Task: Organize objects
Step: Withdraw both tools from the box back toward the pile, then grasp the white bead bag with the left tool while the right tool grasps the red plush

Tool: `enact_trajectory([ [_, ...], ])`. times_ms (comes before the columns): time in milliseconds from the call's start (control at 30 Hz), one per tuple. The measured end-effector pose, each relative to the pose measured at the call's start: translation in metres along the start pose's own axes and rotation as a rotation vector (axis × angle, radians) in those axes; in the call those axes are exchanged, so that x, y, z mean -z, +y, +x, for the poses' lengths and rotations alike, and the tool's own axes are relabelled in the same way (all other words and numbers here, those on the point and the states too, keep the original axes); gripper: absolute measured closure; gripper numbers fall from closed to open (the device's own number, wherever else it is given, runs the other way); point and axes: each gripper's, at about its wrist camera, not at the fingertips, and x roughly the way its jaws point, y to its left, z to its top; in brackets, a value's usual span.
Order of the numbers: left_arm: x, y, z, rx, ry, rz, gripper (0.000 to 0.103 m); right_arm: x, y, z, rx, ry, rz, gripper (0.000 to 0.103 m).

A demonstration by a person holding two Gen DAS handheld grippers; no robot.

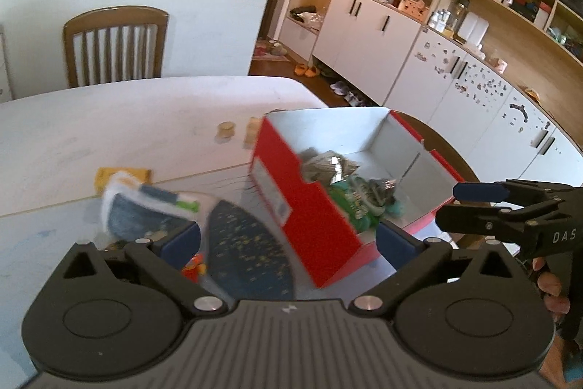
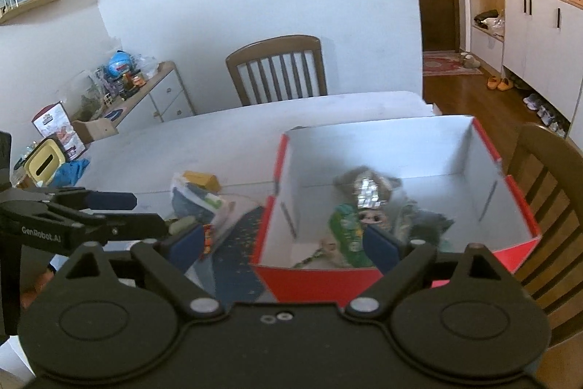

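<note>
The red box [image 2: 313, 274] stands open on the tabletop [image 2: 226, 133] at its right side, white inside, serving as the place where loose things get gathered; it already holds a green packet [image 2: 346, 232], a silvery foil wrapper [image 2: 368, 194] and some dark, blurred items I cannot name. Just left of the box, outside it, lies what is left to sort: a dark blue speckled pouch [image 1: 247, 250] touching the box's red wall, a white and blue packet [image 1: 145, 203] partly on top of it, a yellow packet [image 1: 120, 175] behind, and a small red item [image 1: 195, 268] near the pouch.

The left gripper [image 1: 288, 237] hovers over the pouch and the box's near corner with its fingers spread wide and nothing clamped between them; the right gripper [image 2: 288, 248] straddles the box's near wall, fingers likewise wide apart and empty (the things seen between them lie lower down, untouched). Both hands look free for the next pick; the pile beside the box seems the likely source.
</note>
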Motion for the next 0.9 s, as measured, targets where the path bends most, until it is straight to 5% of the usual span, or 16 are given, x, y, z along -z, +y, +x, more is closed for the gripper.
enact_trajectory([
  [467,0.034,0.086,-0.036,-0.096,0.014,0.01,0.0,0.007,0.067,0.042,-0.017,0.039,-0.015,0.01],
  [900,0.068,0.13,-0.014,-0.116,0.054,0.064,0.0,0.02,0.099,0.106,0.024,0.146,-0.089,0.012],
])
